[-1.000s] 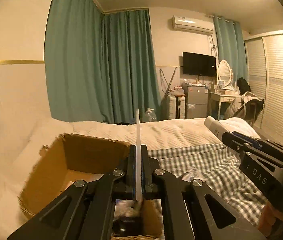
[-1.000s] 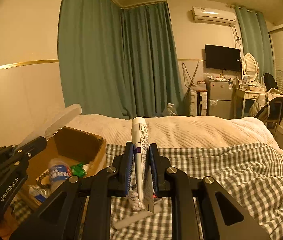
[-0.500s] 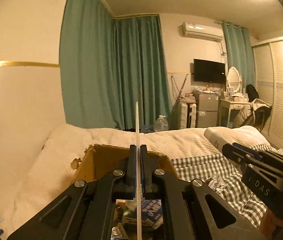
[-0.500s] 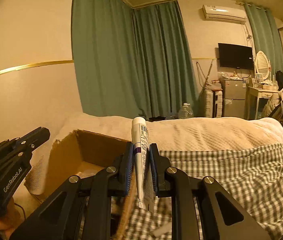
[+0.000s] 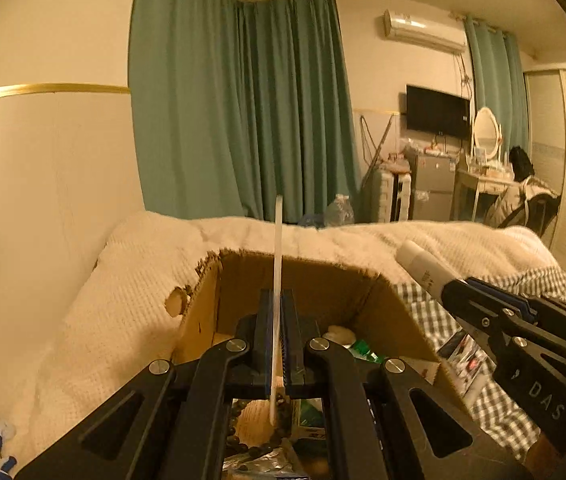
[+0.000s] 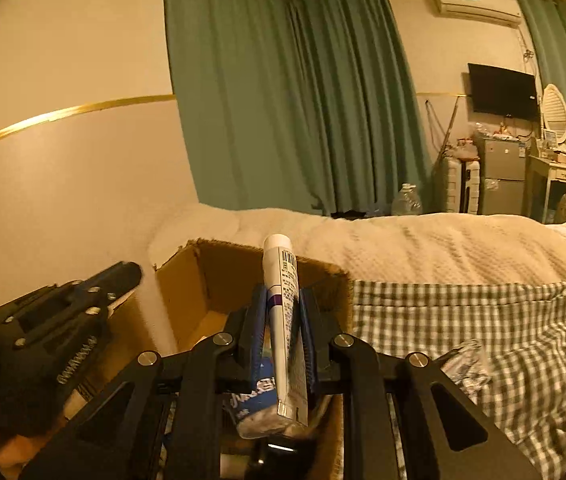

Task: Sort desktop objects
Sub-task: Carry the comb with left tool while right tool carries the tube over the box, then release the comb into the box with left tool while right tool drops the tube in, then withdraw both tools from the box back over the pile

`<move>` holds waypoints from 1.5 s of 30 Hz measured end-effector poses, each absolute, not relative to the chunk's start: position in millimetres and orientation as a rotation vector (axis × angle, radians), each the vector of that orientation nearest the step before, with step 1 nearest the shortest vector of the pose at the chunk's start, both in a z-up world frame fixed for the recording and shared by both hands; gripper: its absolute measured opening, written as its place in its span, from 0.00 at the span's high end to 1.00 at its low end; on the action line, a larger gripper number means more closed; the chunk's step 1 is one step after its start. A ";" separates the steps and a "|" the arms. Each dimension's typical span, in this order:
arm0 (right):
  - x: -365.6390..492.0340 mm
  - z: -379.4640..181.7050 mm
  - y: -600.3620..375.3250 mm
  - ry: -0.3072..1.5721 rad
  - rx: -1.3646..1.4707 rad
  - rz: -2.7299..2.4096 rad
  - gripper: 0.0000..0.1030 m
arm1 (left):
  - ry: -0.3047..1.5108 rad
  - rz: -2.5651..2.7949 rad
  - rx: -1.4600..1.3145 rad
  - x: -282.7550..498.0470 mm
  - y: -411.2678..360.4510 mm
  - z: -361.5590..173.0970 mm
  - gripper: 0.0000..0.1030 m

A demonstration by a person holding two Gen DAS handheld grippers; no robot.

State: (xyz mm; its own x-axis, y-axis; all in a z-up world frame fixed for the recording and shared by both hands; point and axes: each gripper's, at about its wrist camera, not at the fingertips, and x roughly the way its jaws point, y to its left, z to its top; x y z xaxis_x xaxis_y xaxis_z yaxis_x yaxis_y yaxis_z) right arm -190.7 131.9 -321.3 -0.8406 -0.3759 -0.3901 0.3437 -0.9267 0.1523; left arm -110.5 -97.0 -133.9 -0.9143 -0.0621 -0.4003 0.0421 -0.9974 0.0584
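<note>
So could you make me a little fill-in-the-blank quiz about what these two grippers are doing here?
1. The left gripper is shut on a thin white ____.
2. The right gripper is shut on a white ____.
3. Both hang over an open ____ box on the bed.

Missing words: comb; tube; cardboard

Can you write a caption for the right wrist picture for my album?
Right tool pinches a white tube above the open cardboard box on the bed.
</note>
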 end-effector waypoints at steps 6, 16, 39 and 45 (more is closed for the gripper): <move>-210.6 -334.6 108.1 -0.069 0.689 -2.666 0.85 | -0.035 -3.022 0.700 -120.0 -103.3 -143.2 0.97; -213.0 -339.6 115.3 -0.064 0.702 -2.692 0.63 | 0.008 -3.015 0.630 -107.7 -110.8 -129.1 0.62; -155.2 -264.9 233.6 0.002 0.460 -2.930 0.00 | 0.021 -3.104 0.276 -52.7 -56.5 -80.5 0.00; -155.7 -268.4 267.9 0.018 0.503 -2.952 0.00 | -0.091 -3.139 0.295 -54.9 -20.1 -92.0 0.00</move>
State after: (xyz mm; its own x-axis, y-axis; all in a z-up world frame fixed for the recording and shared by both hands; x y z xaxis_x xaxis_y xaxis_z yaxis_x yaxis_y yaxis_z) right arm -155.7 267.9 -268.4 -0.9330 -0.1426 -0.3303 0.1465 -0.9891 0.0132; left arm -54.9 -20.1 -92.0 -0.9825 0.0069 -0.1863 -0.0178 -0.9982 0.0566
